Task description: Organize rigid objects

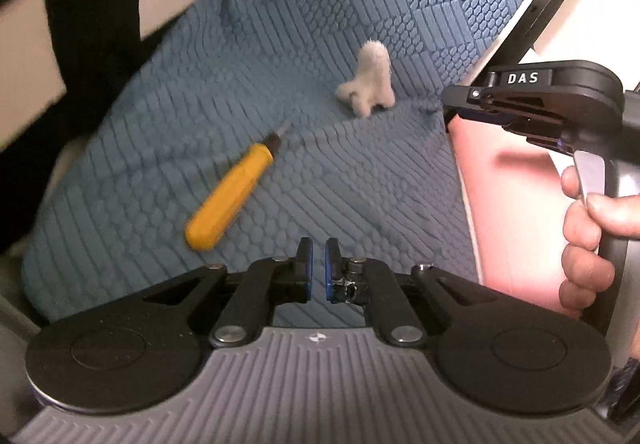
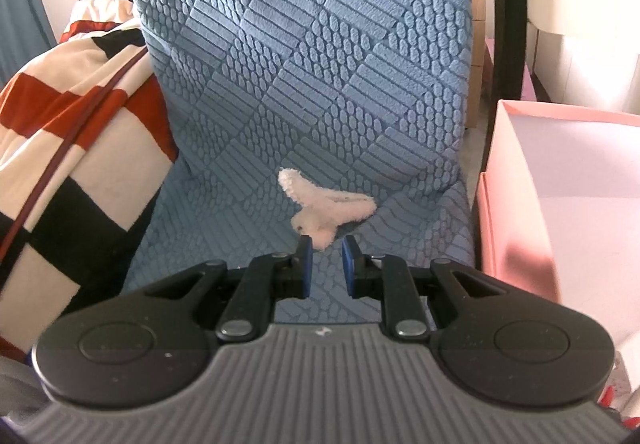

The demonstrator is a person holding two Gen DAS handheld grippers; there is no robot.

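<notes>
A yellow-handled screwdriver [image 1: 230,196] lies on the blue textured chair cover [image 1: 320,24], ahead and left of my left gripper [image 1: 319,268], whose jaws are nearly closed and empty. A fuzzy white hair clip [image 1: 368,82] lies further ahead; it also shows in the right wrist view [image 2: 326,206], just beyond my right gripper [image 2: 327,268], which is slightly open and empty. The right gripper shows in the left wrist view [image 1: 540,104], held by a hand over the pink box [image 1: 508,204].
An open pink box [image 2: 560,204] stands at the right of the seat. A red, black and white checked cloth [image 2: 72,148] lies at the left. The black chair frame [image 2: 508,12] runs along the right. The blue chair cover [image 2: 300,44] rises behind.
</notes>
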